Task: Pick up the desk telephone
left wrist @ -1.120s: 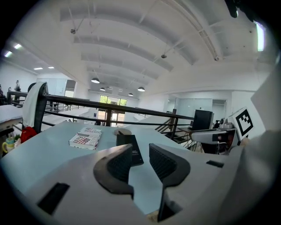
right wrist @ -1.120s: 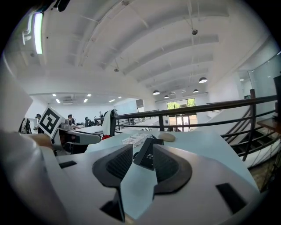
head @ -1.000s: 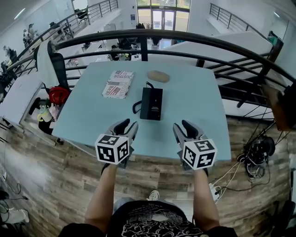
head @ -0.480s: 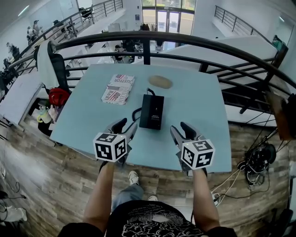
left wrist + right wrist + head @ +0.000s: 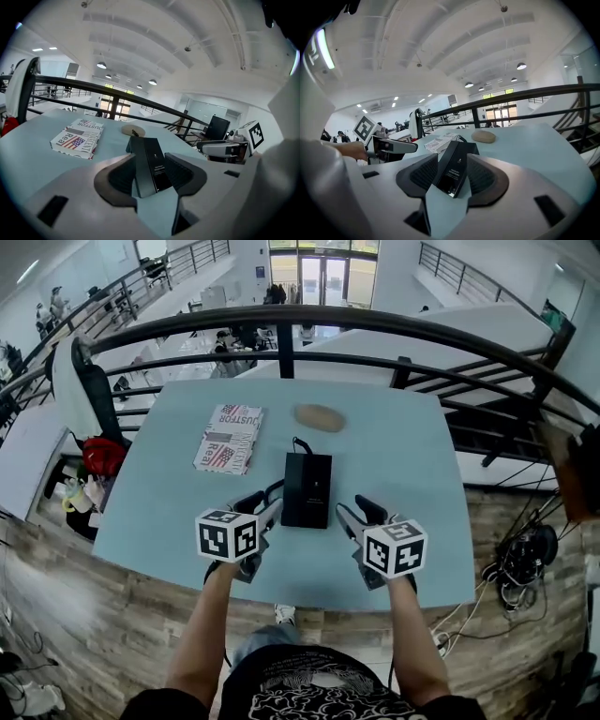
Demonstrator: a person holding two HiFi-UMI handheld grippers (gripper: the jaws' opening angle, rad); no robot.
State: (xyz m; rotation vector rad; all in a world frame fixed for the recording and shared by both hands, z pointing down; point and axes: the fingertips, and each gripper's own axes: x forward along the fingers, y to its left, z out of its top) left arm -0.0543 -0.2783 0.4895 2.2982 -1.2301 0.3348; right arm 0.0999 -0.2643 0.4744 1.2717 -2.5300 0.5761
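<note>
The desk telephone [image 5: 307, 488] is a flat black box lying lengthwise in the middle of the light blue table [image 5: 412, 474], with a black cord [image 5: 273, 491] on its left side. My left gripper [image 5: 262, 504] is just off the telephone's near left corner, and my right gripper [image 5: 356, 511] is just off its near right corner. Both sets of jaws are opening and hold nothing. In the left gripper view the telephone [image 5: 152, 168] lies ahead between the jaws of my left gripper [image 5: 150, 157], untouched. The right gripper view shows the telephone [image 5: 453, 176] the same way, ahead of my right gripper [image 5: 452, 159].
A book with a flag cover [image 5: 228, 437] lies on the table left of the telephone, and a tan oval object [image 5: 320, 416] sits behind it. A black railing [image 5: 281, 320] runs beyond the far edge. A chair with a white garment [image 5: 80, 381] stands at the left.
Both grippers have moved forward over the table's near edge and lower, up to the telephone's near corners. Their jaws stand wider than before.
</note>
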